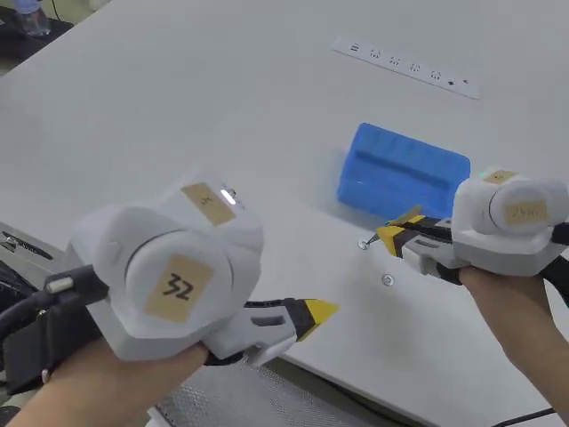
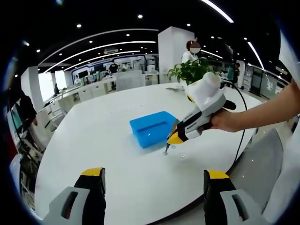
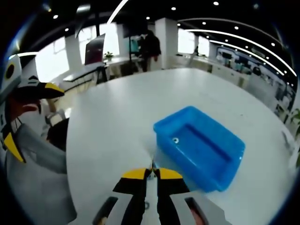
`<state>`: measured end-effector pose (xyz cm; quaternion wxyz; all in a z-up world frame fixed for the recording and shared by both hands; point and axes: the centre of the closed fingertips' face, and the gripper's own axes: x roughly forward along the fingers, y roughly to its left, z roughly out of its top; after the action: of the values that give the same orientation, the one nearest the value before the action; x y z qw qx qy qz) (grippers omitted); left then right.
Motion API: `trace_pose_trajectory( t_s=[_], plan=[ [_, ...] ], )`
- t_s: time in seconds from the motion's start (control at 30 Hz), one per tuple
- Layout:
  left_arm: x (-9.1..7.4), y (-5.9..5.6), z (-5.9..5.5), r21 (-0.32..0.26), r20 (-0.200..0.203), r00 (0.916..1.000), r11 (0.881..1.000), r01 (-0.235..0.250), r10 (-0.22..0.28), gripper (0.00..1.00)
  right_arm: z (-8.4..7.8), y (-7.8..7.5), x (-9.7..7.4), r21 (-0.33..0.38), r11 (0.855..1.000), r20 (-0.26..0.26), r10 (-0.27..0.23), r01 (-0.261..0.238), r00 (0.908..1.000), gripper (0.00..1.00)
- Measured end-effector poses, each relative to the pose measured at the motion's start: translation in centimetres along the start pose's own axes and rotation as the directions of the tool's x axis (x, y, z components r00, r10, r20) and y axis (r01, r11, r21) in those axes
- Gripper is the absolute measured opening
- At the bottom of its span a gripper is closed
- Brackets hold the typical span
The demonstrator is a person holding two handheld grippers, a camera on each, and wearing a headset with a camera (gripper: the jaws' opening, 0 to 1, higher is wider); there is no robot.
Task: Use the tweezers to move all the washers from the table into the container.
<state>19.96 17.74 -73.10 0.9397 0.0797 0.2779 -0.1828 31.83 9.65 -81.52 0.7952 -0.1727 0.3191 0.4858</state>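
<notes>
The blue container sits right of centre on the white table. My right gripper is shut on thin tweezers, whose tips reach down to the table just in front of the container. A small washer lies on the table a little nearer than the tips. In the right gripper view the shut gripper points at the container, which holds one washer. My left gripper hovers open at the table's near edge. In the left gripper view it faces the container, with nothing between its jaws.
A white power strip lies at the far side of the table. The table's near edge runs diagonally under my left hand. A potted plant and a person stand beyond the table, with office desks behind.
</notes>
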Motion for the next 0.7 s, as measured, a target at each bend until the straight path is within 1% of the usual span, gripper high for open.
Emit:
trace_pose_trajectory(
  t_s=[0.17, 0.37, 0.7],
  plan=[
    [-0.04, 0.16, -0.02, -0.003, 0.001, 1.0, 1.0, -0.003, 0.003, 0.88, 0.02, -0.14, 0.18, 0.009, 1.0, 0.001, 0.001, -0.001, 1.0, 0.04],
    [-0.02, 0.2, -0.12, -0.003, -0.001, 1.0, 1.0, -0.004, 0.004, 0.88, -0.16, -0.28, 0.38, -0.008, 1.0, -0.011, -0.004, 0.003, 0.9999, 0.04],
    [-0.04, 0.2, -0.36, -0.006, -0.006, 1.0, 1.0, -0.004, 0.004, 0.88, 0.34, -0.1, 0.8, -0.029, 0.999, 0.0, -0.014, 0.014, 0.9999, 0.04]
  ],
)
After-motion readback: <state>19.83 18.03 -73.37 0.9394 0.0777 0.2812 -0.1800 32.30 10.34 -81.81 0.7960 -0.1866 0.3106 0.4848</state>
